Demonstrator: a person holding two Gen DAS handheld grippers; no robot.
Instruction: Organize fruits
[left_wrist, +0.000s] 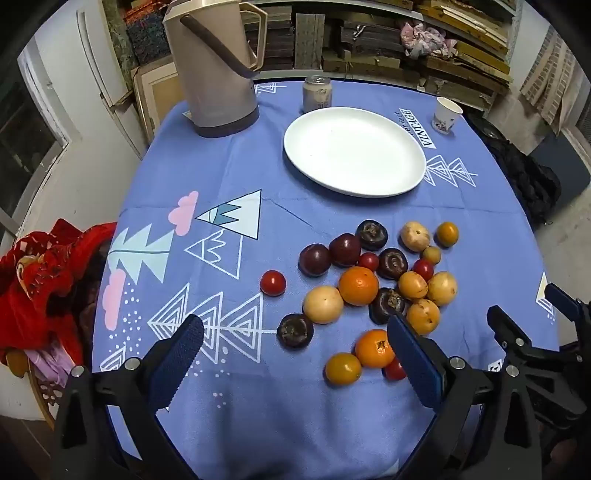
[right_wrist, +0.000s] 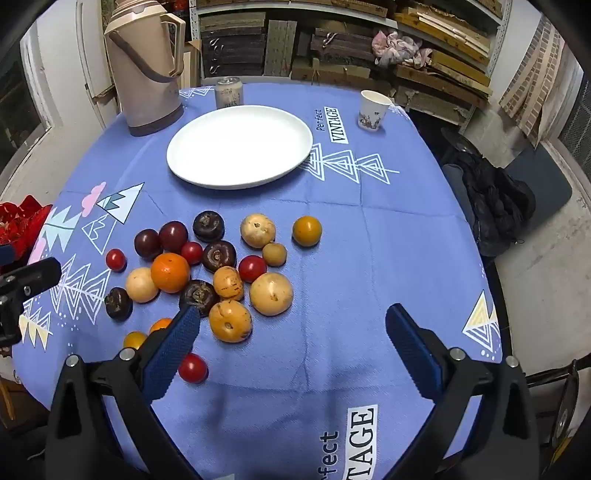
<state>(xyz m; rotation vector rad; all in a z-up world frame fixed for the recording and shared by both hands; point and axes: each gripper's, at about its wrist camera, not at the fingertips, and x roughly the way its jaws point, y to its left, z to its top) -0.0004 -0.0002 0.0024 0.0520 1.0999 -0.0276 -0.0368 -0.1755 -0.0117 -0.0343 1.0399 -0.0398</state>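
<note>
On the blue patterned tablecloth (left_wrist: 240, 177), a loose cluster of fruits (left_wrist: 373, 284) lies near the white plate (left_wrist: 354, 151), which holds nothing. Both grippers hover above with jaws spread wide, gripping nothing. From the left gripper (left_wrist: 295, 354), the cluster sits ahead and toward its right finger, an orange (left_wrist: 375, 349) just beside that finger. From the right gripper (right_wrist: 293, 347), the fruits lie ahead-left, a cherry tomato (right_wrist: 192, 368) beside its left finger.
</note>
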